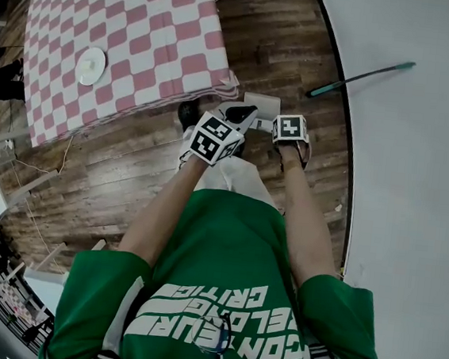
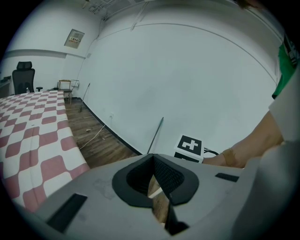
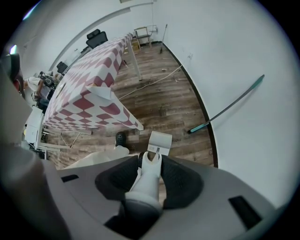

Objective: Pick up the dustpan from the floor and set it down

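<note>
your right gripper (image 3: 151, 161) points straight down over the white plastic dustpan (image 3: 159, 140). the dustpan stands on the brown wooden plank floor (image 3: 173, 108) just by your feet, near the table corner. its pan is on the boards and its upright handle (image 3: 146, 180) runs up between the black pads. the pads sit against both sides of that handle, so the claw is pinching it, with the tips close to the pan end.

before you lift, make the squeeze firm. the handle looks smooth and rounded, and i'd expect it to swivel in a light hold. then raise it straight up with the wrist vertical, so the pan hangs steady and doesn't swing into the pink and white checked tablecloth (image 1: 121, 28).

your left gripper (image 2: 153, 164) has its jaws pressed together on nothing and hangs just beside the right one, so keep it out of the lift path. the long teal-tipped stick (image 1: 363, 76) against the white wall is well apart.
</note>
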A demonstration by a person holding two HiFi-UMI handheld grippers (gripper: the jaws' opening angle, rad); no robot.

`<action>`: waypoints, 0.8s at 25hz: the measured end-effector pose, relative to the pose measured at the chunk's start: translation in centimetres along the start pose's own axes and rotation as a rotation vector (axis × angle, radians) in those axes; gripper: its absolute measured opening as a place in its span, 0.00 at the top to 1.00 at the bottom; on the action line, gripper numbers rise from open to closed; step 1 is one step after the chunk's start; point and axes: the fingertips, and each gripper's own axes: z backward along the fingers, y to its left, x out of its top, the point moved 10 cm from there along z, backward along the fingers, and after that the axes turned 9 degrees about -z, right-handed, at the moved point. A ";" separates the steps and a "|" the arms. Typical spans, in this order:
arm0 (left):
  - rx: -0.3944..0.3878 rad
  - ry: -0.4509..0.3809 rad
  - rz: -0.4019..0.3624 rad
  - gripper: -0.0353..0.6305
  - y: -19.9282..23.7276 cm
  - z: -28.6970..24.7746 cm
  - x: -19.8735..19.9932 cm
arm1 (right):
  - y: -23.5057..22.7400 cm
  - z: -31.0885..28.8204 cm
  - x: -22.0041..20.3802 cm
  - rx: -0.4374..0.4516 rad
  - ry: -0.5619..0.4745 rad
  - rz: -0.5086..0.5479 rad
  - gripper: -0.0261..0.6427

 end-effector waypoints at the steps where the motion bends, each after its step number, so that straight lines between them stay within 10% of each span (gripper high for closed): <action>1: 0.003 0.001 0.000 0.94 0.0 0.0 0.0 | 0.0 0.0 -0.1 -0.003 -0.003 -0.003 0.73; 20: 0.057 0.003 -0.036 0.94 1.1 2.3 0.9 | -2.2 1.3 -2.9 -0.027 -0.056 -0.082 0.79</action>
